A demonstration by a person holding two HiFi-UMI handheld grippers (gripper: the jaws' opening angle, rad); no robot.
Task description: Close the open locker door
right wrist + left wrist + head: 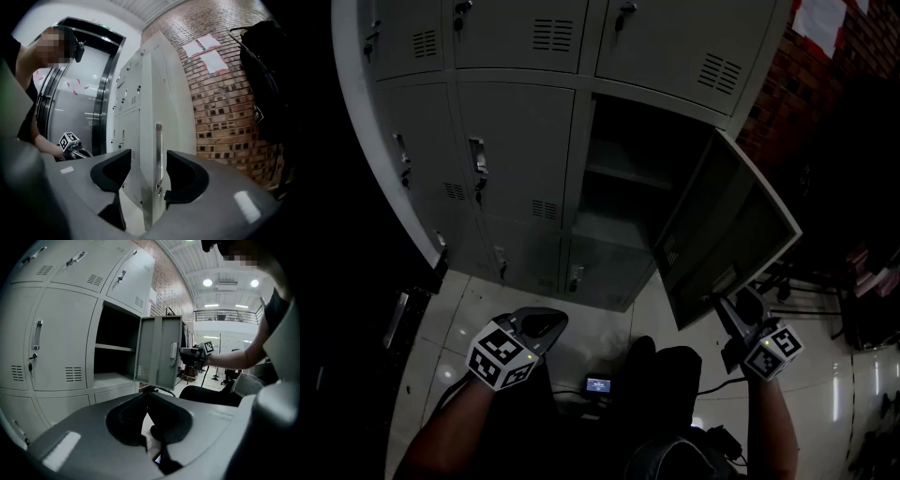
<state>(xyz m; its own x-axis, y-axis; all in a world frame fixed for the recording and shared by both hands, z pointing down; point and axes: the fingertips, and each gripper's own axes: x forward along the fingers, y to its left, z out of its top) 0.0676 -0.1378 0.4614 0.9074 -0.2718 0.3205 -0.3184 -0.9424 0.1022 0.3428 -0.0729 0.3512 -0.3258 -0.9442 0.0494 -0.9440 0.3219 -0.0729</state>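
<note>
The grey locker bank (pixel 516 141) fills the upper head view, with one compartment (pixel 619 187) open in its right column. Its door (pixel 727 234) swings out towards the person, well clear of the frame. The right gripper (pixel 741 309) is at the door's free edge. Its fingers (pixel 187 176) stand wide apart, with that edge and the latch handle (pixel 158 150) between them, unpressed. The left gripper (pixel 536 323) hangs low, its fingers closed on nothing. I judge that closing the door needs no grip. Lay one finger flat on the door's outer face near the handle and push steadily along the hinge's arc until the door seats, keeping the fingers out of the closing gap.
</note>
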